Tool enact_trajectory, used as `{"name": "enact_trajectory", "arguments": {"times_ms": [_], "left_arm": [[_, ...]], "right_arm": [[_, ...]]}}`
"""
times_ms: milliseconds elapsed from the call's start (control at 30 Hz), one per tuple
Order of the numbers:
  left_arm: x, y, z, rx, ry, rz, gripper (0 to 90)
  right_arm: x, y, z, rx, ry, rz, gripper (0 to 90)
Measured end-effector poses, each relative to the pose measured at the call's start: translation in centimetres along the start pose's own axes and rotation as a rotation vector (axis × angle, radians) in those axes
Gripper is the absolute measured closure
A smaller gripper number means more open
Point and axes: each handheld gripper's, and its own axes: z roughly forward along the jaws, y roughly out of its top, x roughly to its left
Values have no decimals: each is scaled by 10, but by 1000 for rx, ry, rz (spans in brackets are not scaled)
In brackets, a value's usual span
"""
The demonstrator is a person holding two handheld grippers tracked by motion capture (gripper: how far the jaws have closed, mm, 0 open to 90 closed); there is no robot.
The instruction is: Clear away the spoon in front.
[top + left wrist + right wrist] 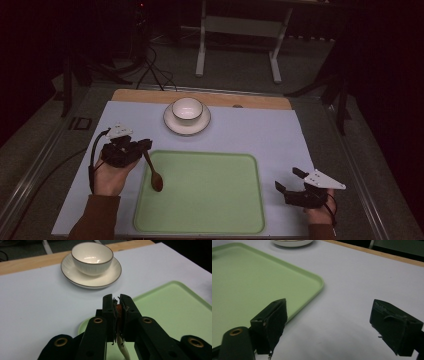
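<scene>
My left gripper (pixel 145 146) is shut on the handle of a brown wooden spoon (pixel 153 172), whose bowl hangs over the left edge of the green tray (pixel 210 220). In the left gripper view the spoon handle (pixel 119 312) is pinched between the jaws of that left gripper (pixel 117 302). A white bowl (pixel 187 108) sits on a white saucer (pixel 172 124) at the back of the mat; the bowl (pixel 91 257) and saucer (pixel 110 277) lie ahead of the left jaws. My right gripper (pixel 288 179) stands open beside the tray's right edge, nothing between its fingers (pixel 272 322).
A pale mat (pixel 260 130) covers the wooden table (pixel 150 95). The green tray (pixel 249 282) lies left of the right jaws. Table legs and cables stand on the floor beyond the far edge.
</scene>
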Motion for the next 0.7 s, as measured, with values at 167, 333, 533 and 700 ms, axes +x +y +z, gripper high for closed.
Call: {"name": "enact_trajectory", "arguments": {"times_ms": [167, 333, 533, 700], "left_arm": [[1, -7, 15, 42, -14, -3, 806], [7, -20, 32, 91, -22, -27, 781], [12, -37, 48, 130, -43, -53, 771], [15, -48, 59, 150, -59, -69, 768]], "right_arm": [[0, 0, 0, 0, 1, 0, 142], [0, 0, 0, 1, 1, -1, 142], [0, 0, 0, 2, 1, -2, 142], [1, 0, 1, 4, 3, -3, 141]]}}
